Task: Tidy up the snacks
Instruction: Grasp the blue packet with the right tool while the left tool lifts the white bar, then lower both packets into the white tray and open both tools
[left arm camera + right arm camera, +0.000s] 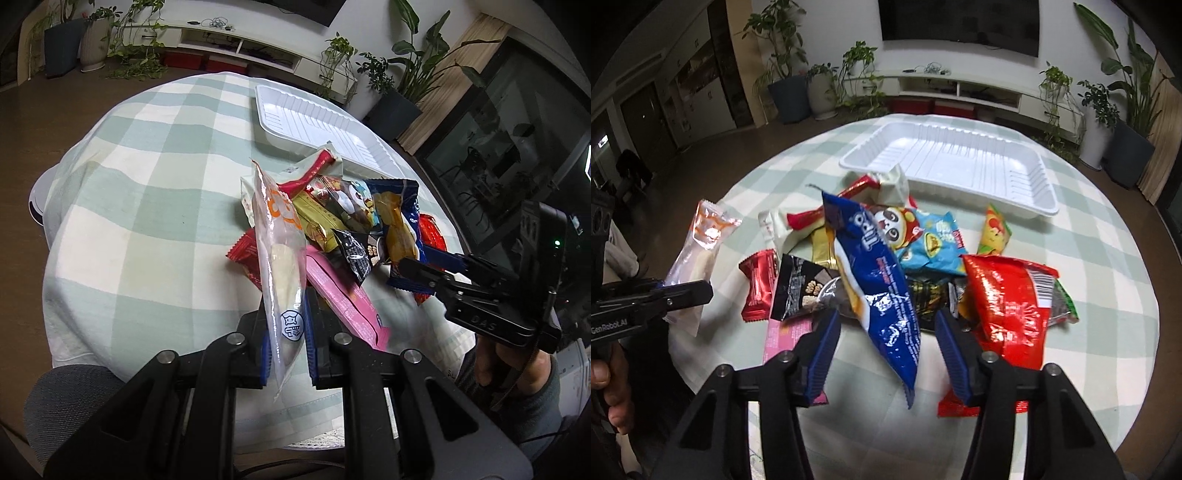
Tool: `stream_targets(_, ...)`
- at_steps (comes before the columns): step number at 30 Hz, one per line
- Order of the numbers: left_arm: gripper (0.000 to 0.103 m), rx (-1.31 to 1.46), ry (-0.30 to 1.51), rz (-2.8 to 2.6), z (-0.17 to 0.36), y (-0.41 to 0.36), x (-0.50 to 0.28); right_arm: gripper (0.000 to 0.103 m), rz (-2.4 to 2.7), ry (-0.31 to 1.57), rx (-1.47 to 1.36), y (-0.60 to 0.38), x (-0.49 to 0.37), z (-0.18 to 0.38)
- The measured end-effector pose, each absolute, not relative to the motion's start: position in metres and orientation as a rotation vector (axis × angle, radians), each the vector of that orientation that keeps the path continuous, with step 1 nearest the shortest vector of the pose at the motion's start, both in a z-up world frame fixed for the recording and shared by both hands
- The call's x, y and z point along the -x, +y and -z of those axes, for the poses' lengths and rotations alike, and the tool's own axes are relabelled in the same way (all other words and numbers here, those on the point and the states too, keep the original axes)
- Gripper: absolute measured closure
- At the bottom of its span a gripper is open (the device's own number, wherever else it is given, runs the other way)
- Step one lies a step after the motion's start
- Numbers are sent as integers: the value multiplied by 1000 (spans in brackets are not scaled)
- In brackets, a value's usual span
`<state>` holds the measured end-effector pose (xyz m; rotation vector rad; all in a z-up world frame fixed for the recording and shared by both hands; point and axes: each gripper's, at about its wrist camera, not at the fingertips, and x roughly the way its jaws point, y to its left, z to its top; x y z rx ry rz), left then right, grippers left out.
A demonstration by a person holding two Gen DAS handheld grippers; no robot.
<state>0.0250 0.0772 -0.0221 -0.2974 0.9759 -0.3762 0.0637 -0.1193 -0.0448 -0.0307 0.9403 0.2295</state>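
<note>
A pile of snack packets lies on the checked tablecloth before an empty white tray (314, 122), also seen in the right wrist view (960, 162). My left gripper (286, 328) is shut on a clear packet with orange print (280, 258) and holds it upright above the cloth; it shows at the left of the right wrist view (698, 251). My right gripper (886, 332) is open, its fingers on either side of a blue packet (879, 288) that stands tilted in the pile. A red packet (1008, 306) lies beside its right finger, a pink box (343, 295) near the left gripper.
The round table's edge (1126, 369) curves close on the right. A grey chair back (70, 398) is at the lower left. Potted plants (790, 74) and a low white shelf (960, 88) stand beyond the table.
</note>
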Motion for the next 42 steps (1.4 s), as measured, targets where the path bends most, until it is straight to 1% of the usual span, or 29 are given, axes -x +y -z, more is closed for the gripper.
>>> stream_targets(7, 90, 283, 980, 391, 23, 69, -26, 75, -250, 975, 13, -120, -68, 53)
stream_targets(8, 90, 277, 980, 391, 24, 68, -26, 76, -255, 976, 10, -121, -68, 54)
stream_targets(19, 90, 270, 976, 396, 22, 68, -30, 78, -318, 927, -101, -128, -56, 38)
stream_targets(28, 90, 259, 937, 409, 3, 73, -43, 78, -374, 908, -287, -162, -52, 19)
stream_targets(35, 90, 243, 884, 388, -28, 93, -96, 78, -260, 865, -434, -239, -74, 4)
stream_targets(39, 90, 181, 869, 364, -49, 94, -145, 78, -145, 858, -514, -293, -108, 0)
stream_targets(42, 90, 126, 870, 361, -64, 83, -190, 78, -116, 872, -544, -316, -140, 0)
